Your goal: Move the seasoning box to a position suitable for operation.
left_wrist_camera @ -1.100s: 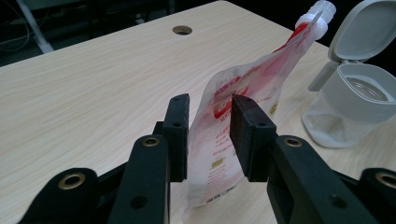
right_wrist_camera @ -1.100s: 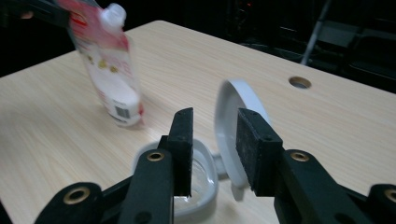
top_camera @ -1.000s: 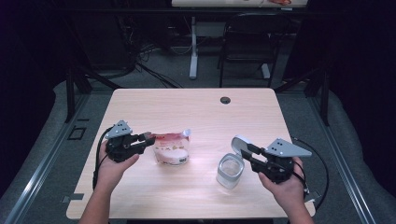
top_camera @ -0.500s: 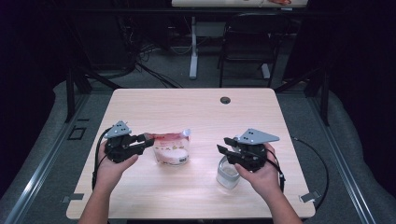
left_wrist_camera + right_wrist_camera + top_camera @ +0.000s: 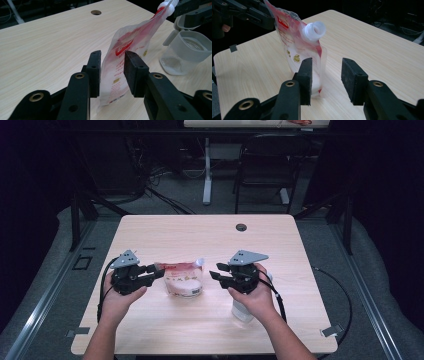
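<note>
Risk first: spilling from the pouch (image 5: pixel 183 279), uncapped at its white spout (image 5: pixel 314 30) and propped tilted on the desk (image 5: pixel 200 235) near the middle of the front half. Held at its far-from-spout edge by the left claw (image 5: pixel 159 271), pads pressed on the film from both sides. Thin, slippery film, so a slide out of that pinch under any sideways pull looks likely. Right claw (image 5: pixel 214 271) just beyond the spout side of the pouch, pads apart with nothing between them. Closing too low on the soft body rather than on the stiff spout could squeeze the contents out early. Too fast an approach could knock the spout aside and fold the pouch over.

Clear jar (image 5: pixel 186 52) with grey rim and flipped-open lid just past the spout end of the pouch, under the right hand in the high view; easily nudged or tipped by the wrist or the trailing cable. Round cable hole (image 5: pixel 241 227) well behind the pouch, out of the way. Nothing between right claw and spout.
</note>
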{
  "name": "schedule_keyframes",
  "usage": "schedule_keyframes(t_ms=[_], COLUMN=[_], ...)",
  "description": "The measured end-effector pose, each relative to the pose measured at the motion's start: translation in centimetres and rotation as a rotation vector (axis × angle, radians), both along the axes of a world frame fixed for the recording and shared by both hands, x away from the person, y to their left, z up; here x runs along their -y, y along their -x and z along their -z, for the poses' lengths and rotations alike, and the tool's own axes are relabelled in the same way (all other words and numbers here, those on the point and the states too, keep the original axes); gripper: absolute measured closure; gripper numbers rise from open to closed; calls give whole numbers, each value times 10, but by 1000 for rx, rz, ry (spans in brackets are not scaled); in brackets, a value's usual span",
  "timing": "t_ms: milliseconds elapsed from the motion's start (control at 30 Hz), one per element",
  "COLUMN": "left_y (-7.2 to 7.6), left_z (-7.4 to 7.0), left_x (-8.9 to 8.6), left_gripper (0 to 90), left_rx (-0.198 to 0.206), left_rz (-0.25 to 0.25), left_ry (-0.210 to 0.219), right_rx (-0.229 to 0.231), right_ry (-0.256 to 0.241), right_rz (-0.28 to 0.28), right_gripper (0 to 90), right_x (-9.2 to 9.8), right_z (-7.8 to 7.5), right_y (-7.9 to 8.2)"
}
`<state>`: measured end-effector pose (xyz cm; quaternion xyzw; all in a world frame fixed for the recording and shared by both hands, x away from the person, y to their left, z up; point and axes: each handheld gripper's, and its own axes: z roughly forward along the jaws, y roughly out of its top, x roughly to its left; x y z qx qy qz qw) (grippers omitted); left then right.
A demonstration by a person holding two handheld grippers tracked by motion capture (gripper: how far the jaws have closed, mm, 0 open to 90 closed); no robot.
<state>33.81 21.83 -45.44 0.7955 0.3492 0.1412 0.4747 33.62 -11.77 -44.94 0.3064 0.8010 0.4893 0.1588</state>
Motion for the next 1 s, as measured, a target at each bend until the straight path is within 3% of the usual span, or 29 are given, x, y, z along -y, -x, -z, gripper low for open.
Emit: schedule_keyframes(t_ms=[300, 567, 1000], left_y=[0, 1, 2], left_z=[-1, -2, -2], left_x=[-1, -1, -1], left_gripper=[678, 696, 775], left_rx=[7, 9, 16], left_rz=[-6, -8, -11], left_ry=[2, 2, -5], right_rx=[11, 18, 32], right_ry=[-2, -18, 3], right_rz=[-23, -25, -32], right_gripper=[578, 580, 700], right_x=[-20, -28, -34], right_z=[3, 4, 1], right_y=[-9, -11, -10])
